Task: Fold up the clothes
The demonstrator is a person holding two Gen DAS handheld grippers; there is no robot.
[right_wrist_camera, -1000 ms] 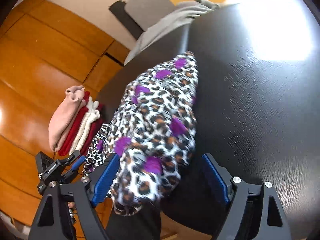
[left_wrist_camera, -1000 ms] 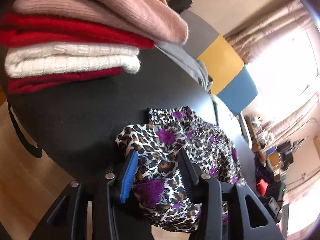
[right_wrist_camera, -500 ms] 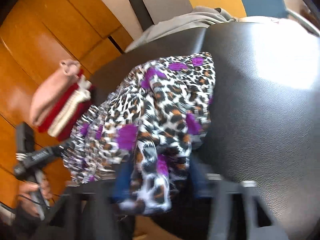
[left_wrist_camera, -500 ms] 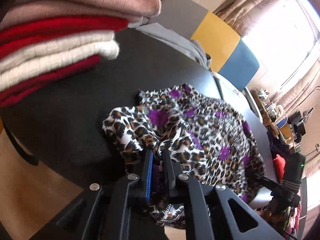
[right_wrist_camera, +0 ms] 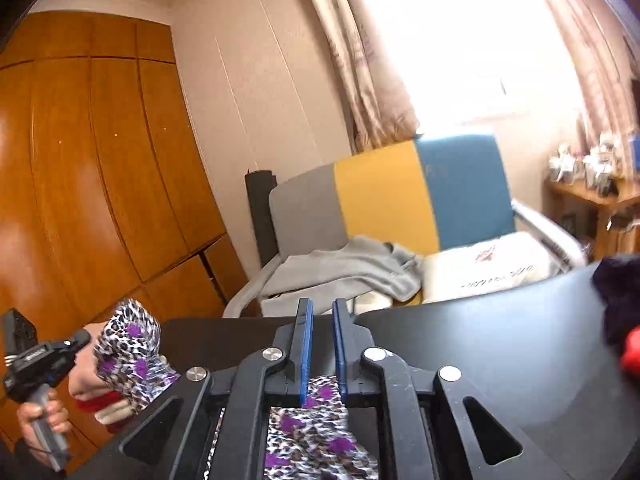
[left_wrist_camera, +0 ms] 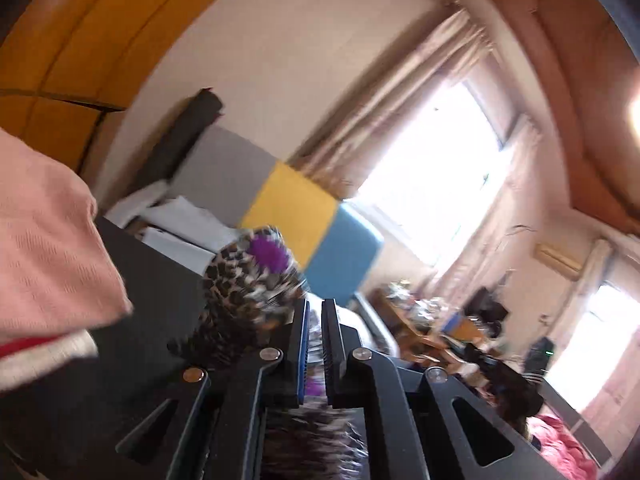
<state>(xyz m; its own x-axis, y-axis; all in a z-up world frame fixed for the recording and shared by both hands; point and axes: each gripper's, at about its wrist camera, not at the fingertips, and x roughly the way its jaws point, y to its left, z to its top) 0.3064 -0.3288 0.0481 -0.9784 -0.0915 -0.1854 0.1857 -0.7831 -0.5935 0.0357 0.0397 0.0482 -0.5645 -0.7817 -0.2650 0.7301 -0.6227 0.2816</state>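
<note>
Leopard-print garment (right_wrist_camera: 316,436) hangs over the near edge of our black table (right_wrist_camera: 480,344), pinched by our left gripper (left_wrist_camera: 314,344) and right gripper (right_wrist_camera: 321,354), whose jaws have just been closing narrow.

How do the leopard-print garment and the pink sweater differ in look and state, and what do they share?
The leopard-print garment is spotted with purple patches; the pink sweater is plain knit. The garment hangs bunched, pinched in the left gripper and right gripper, whose jaws have just been closing on it; the sweater rests untouched atop red and white knitwear. Both are soft clothing.
</note>
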